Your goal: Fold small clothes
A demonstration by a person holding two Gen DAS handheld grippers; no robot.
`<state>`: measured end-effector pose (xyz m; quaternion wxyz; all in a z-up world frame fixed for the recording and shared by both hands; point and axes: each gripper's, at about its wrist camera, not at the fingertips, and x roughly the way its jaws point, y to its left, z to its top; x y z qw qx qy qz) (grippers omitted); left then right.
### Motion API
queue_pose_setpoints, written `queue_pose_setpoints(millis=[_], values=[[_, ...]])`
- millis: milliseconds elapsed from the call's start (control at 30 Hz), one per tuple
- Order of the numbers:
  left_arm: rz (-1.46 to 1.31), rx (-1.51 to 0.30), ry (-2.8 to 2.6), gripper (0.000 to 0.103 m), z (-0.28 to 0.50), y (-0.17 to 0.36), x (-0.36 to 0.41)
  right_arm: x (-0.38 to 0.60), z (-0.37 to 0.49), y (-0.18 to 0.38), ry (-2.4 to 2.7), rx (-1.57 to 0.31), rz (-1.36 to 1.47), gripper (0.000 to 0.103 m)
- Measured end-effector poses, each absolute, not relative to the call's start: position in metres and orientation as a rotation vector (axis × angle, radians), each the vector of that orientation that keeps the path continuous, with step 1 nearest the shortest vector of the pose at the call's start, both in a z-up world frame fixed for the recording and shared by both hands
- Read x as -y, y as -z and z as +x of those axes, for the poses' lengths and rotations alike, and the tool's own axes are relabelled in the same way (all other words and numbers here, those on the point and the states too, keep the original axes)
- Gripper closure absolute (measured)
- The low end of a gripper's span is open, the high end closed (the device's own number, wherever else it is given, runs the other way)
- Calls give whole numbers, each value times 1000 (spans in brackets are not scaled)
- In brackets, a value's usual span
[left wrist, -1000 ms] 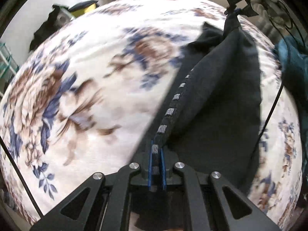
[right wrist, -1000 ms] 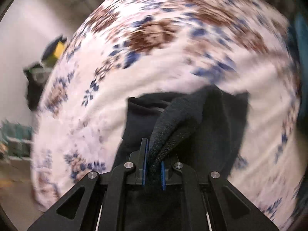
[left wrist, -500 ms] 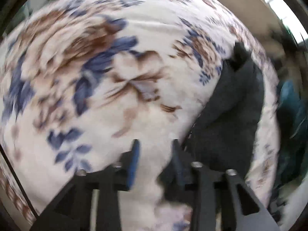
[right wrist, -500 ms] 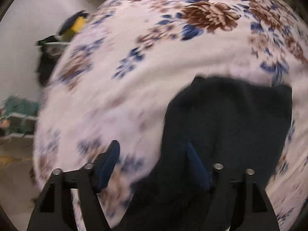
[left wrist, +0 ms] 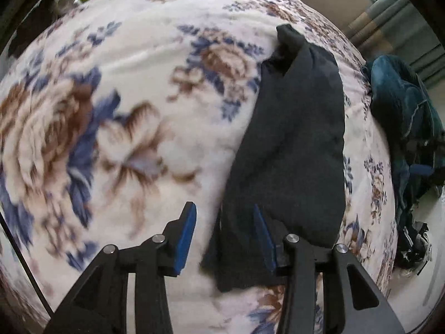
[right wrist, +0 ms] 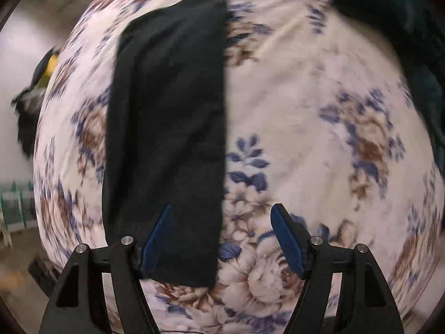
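Released and laid down since a second ago: dark garment [left wrist: 294, 139], then pinched at both ends and stretched taut, now lying as a long folded strip on the floral bed blanket [left wrist: 133, 117], beside a teal clothes pile [left wrist: 403, 117]. Both ends let go; left gripper [left wrist: 224, 236] spread wide over the strip's near edge, right gripper [right wrist: 222, 239] likewise spread, holding nothing. Lengthwise fold apparently done; probably a crosswise fold still to make.

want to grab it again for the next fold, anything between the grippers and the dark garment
Nothing visible. The dark garment lies flat on the floral blanket, with the open left gripper and open right gripper right over its near edge.
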<state>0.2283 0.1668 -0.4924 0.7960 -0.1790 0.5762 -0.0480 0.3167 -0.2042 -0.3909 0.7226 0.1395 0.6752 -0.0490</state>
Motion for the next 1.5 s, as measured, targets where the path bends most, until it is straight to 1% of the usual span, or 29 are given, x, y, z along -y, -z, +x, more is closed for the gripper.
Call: queue_pose_setpoints(millis=[100, 133, 167, 267, 333, 433, 533, 633, 667, 733, 767, 800, 833, 867, 933, 1000, 1067, 1100, 1133, 1167, 1200, 1267, 1300, 1333, 1367, 1400, 1467, 1500], values=[[-315, -1209, 24, 61, 250, 485, -170, 200, 345, 360, 108, -1428, 310, 28], [-297, -1203, -1, 54, 256, 484, -173, 195, 357, 352, 98, -1411, 304, 28], [-285, -1202, -20, 51, 260, 484, -175, 189, 369, 345, 85, -1400, 294, 28], [-257, -1192, -87, 50, 270, 485, -185, 160, 415, 339, 38, -1389, 237, 28], [-241, -1188, -119, 50, 278, 489, -189, 138, 450, 345, 11, -1389, 189, 28], [-204, -1176, -167, 50, 290, 498, -191, 98, 517, 369, -17, -1390, 128, 28], [-225, -1193, -198, 50, 298, 511, -193, 59, 580, 404, -22, -1398, 64, 28], [-267, -1227, -208, 50, 299, 524, -190, 27, 636, 448, -24, -1449, 18, 28], [-267, -1236, -211, 50, 298, 527, -188, 17, 652, 471, -30, -1494, 15, 28], [-266, -1257, -208, 50, 295, 532, -181, 9, 668, 498, -43, -1555, 7, 29], [-271, -1265, -206, 50, 293, 533, -179, 6, 676, 512, -46, -1574, 4, 36], [-283, -1272, -200, 50, 290, 535, -177, 6, 680, 515, -31, -1565, -6, 62], [-305, -1278, -186, 50, 287, 536, -175, 8, 682, 514, -10, -1541, -11, 78], [-328, -1285, -175, 50, 285, 537, -174, 13, 686, 507, -20, -1498, 46, 87], [-381, -1307, -154, 50, 281, 542, -173, 22, 691, 496, -15, -1455, 104, 91], [-436, -1335, -131, 50, 276, 547, -172, 27, 704, 479, -15, -1379, 107, 103], [-471, -1358, -126, 50, 269, 552, -171, 21, 724, 459, -3, -1280, 1, 103], [-478, -1364, -124, 50, 267, 552, -171, 20, 733, 456, -9, -1278, -7, 103], [-476, -1371, -132, 50, 264, 552, -171, 20, 741, 457, -25, -1312, 7, 103], [-464, -1373, -145, 50, 261, 552, -171, 20, 751, 466, -85, -1424, 66, 103], [-442, -1372, -169, 50, 258, 549, -172, 17, 752, 472, -124, -1490, 89, 103], [-373, -1362, -237, 50, 257, 545, -172, 5, 742, 478, -196, -1569, 15, 102], [-349, -1354, -263, 50, 256, 543, -172, -1, 735, 482, -198, -1583, -52, 91], [-323, -1348, -294, 50, 258, 541, -173, -5, 730, 486, -187, -1595, -114, 77], [-296, -1341, -326, 50, 260, 540, -173, -9, 724, 492, -182, -1609, -154, 39], [-280, -1334, -340, 50, 262, 538, -173, -12, 720, 504, -181, -1636, -182, 18], [-245, -1311, -355, 50, 268, 533, -171, -10, 719, 529, -126, -1687, -188, 18], [-222, -1302, -361, 50, 271, 530, -170, -8, 719, 538, -110, -1693, -182, 23]])
